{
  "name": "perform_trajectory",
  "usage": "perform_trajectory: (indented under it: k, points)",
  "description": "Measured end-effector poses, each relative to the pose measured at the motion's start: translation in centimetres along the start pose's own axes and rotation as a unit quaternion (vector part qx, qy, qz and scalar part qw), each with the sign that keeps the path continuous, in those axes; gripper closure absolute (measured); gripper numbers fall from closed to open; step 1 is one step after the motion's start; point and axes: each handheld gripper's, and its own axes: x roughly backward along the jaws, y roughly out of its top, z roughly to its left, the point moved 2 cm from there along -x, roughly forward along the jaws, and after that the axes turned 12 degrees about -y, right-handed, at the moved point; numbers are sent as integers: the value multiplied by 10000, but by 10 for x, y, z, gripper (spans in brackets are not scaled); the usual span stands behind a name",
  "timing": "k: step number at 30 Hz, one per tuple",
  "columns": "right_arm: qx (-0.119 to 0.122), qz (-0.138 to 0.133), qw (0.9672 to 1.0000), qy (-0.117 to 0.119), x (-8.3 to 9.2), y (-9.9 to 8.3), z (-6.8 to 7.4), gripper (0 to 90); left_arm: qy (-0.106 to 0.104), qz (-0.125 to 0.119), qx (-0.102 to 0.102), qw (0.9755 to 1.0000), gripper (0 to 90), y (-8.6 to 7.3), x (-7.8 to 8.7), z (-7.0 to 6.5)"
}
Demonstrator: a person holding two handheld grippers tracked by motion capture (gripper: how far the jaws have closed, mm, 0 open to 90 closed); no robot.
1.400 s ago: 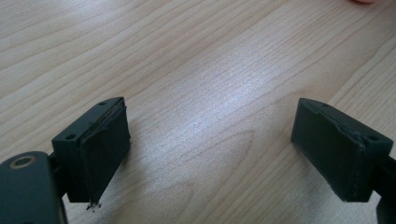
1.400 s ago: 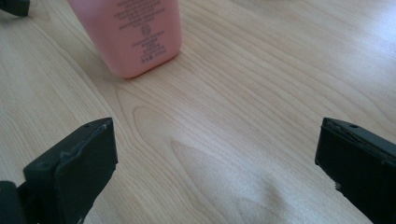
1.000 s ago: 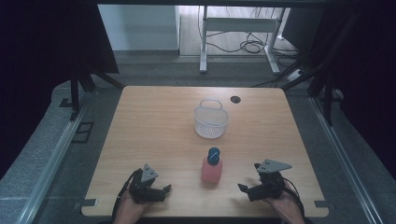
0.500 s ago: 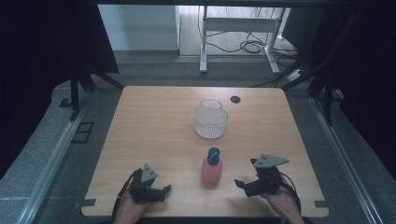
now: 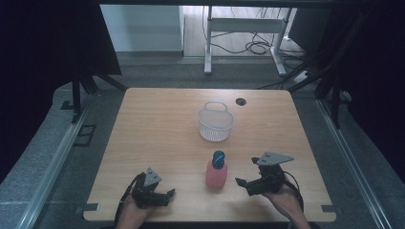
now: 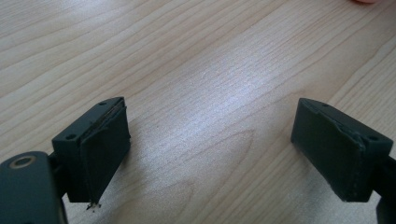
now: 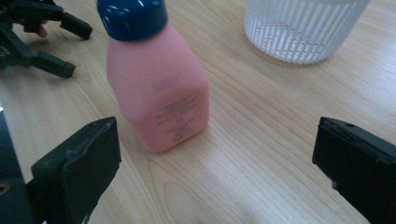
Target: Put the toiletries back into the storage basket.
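the pink plastic bottle with the dark blue round cap [image 5: 216, 171] stands upright on the light wooden counter [image 5: 157, 129], toward the near edge at about 6 o'clock from the white ribbed plastic basket with a thin loop handle [image 5: 216, 123]; the two are apart, with bare wood between them. a small black round grommet [image 5: 240, 101] sits at 1 o'clock from the basket, near the far edge.

the right gripper [image 5: 244, 185] is held at 3 o'clock from the bottle, near it but not touching, jaws spread wide and empty. compared with a second ago it has lifted a little and shifted toward the bottle — its grey plate rides higher in the high view now. in the right gripper view the bottle [image 7: 156, 84] stands beyond the left jaw, not between the two, and the basket [image 7: 303, 28] is at the upper right.

the left gripper [image 5: 167, 195] lies low on the counter at 8 o'clock from the bottle, well apart from it, in the same place as before — jaws wide apart, nothing between them but wood grain in the left gripper view [image 6: 210, 140].
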Motion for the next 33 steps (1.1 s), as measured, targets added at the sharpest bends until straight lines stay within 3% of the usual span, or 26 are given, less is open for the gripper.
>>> perform_trajectory:
  k: [20,33]
  points:
    - [219,-73,9991,364,-9,25,16,42,7,-18,17,10000,111,0,0,0]
    - [274,-117,9977,615,-20,41,25,171,15,-7,6,10000,111,0,0,0]
